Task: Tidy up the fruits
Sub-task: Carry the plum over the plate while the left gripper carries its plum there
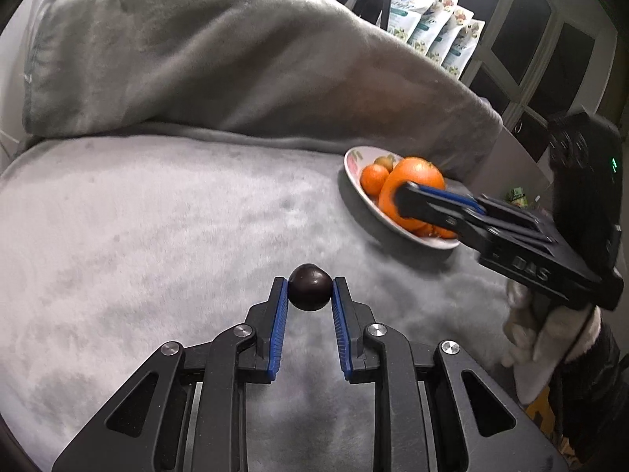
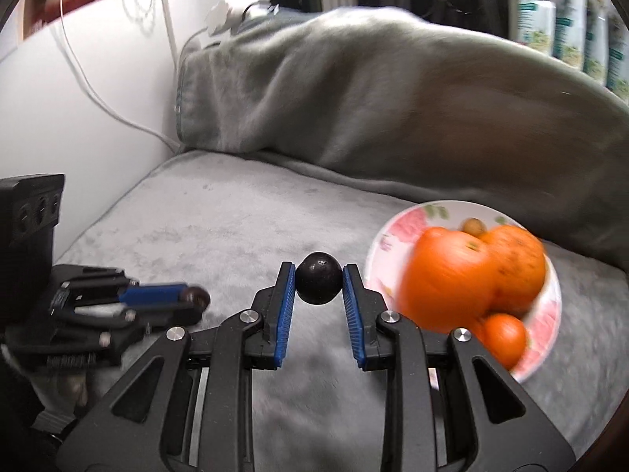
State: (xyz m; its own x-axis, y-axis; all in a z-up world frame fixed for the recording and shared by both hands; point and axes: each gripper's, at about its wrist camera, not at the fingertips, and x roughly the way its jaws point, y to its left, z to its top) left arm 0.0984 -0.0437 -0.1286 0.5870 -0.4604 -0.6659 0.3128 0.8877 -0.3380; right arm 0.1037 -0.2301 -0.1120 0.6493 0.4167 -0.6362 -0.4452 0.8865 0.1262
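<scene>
Grey blanket [image 1: 157,216]: 2 grippers, left [image 1: 309,289] and right [image 2: 318,277], each clamp 1 dark plum [image 1: 309,286] [image 2: 318,283] above it. Next, likely carry both to the plate [image 2: 409,216] of oranges [image 2: 452,275].

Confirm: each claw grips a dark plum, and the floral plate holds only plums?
Not quite. The floral plate holds oranges, not plums, as the right wrist view shows. Left claw and right claw each do grip a dark plum.
</scene>
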